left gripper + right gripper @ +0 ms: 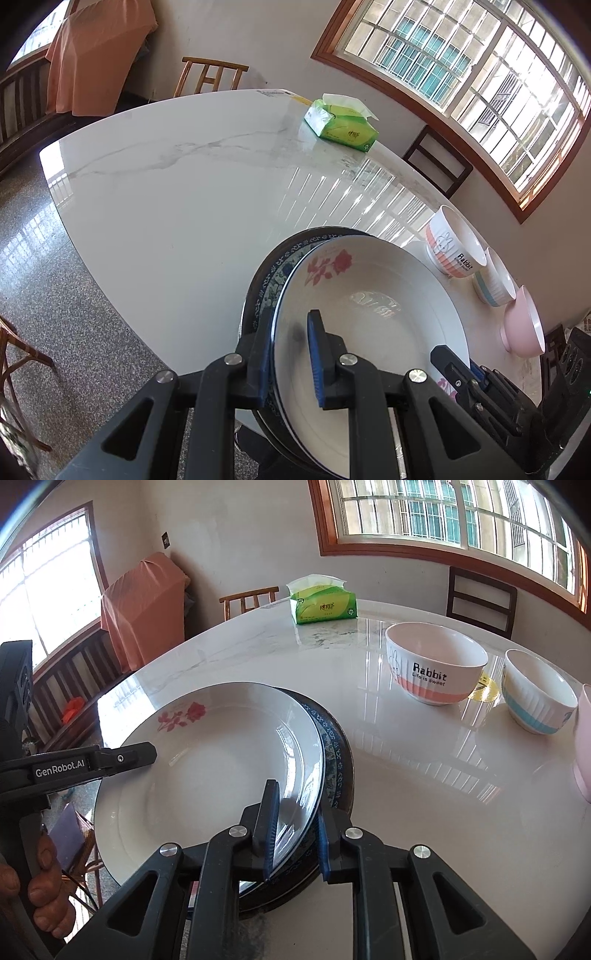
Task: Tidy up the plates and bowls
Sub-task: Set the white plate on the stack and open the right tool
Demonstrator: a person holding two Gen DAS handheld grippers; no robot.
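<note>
Both the left gripper [288, 363] and right gripper [295, 834] have jaws pinched on opposite rims of 2 stacked plates: the white china plate with red flowers [207, 775] on the blue-patterned china plate [334, 753]. They look heavy, slippery and breakable; rims are the best hold.

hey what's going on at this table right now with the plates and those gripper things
A person holds a gripper in each hand. The left gripper and right gripper are both clamped on opposite rims of the white rose-patterned plate, which sits on a blue-patterned plate on the marble table. Three bowls stand beside, untouched, and a green tissue pack sits farther back.
</note>
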